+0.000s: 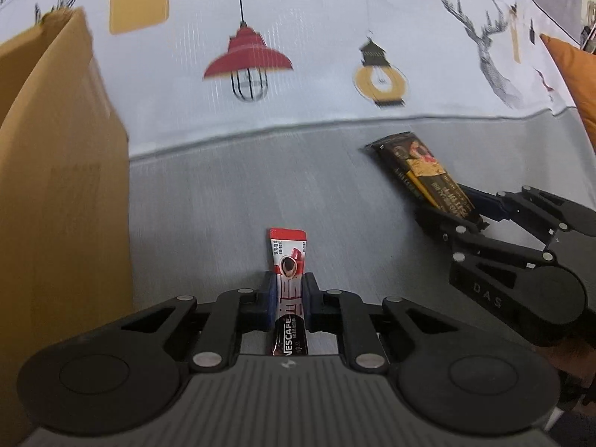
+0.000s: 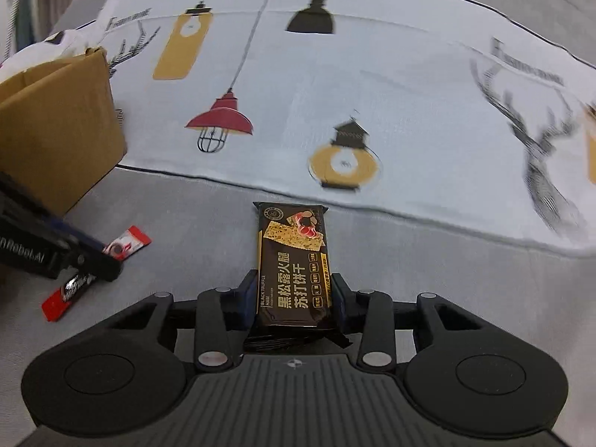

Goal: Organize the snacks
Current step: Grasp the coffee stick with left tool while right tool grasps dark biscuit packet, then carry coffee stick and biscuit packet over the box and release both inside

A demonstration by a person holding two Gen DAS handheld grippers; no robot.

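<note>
Between the left tongs (image 1: 287, 298), low in the frame's centre, a red coffee stick (image 1: 288, 260) is pinched across its middle, its tip poking forward. The right tongs (image 2: 294, 298) likewise clamp a dark cracker packet (image 2: 292, 264) near its lower end, at that view's centre. Both packets look lifted off the grey surface (image 2: 428, 279), though I cannot be sure. A cardboard box (image 1: 56, 186) fills the left edge. My guess: carry each over the box rim level, gripping firmly so the slim stick doesn't swivel.

Glossy foil coffee stick (image 1: 288, 290), glossy cracker wrapper (image 2: 292, 268), matt cardboard box (image 1: 56, 186), printed woven cloth (image 2: 372, 85).
</note>
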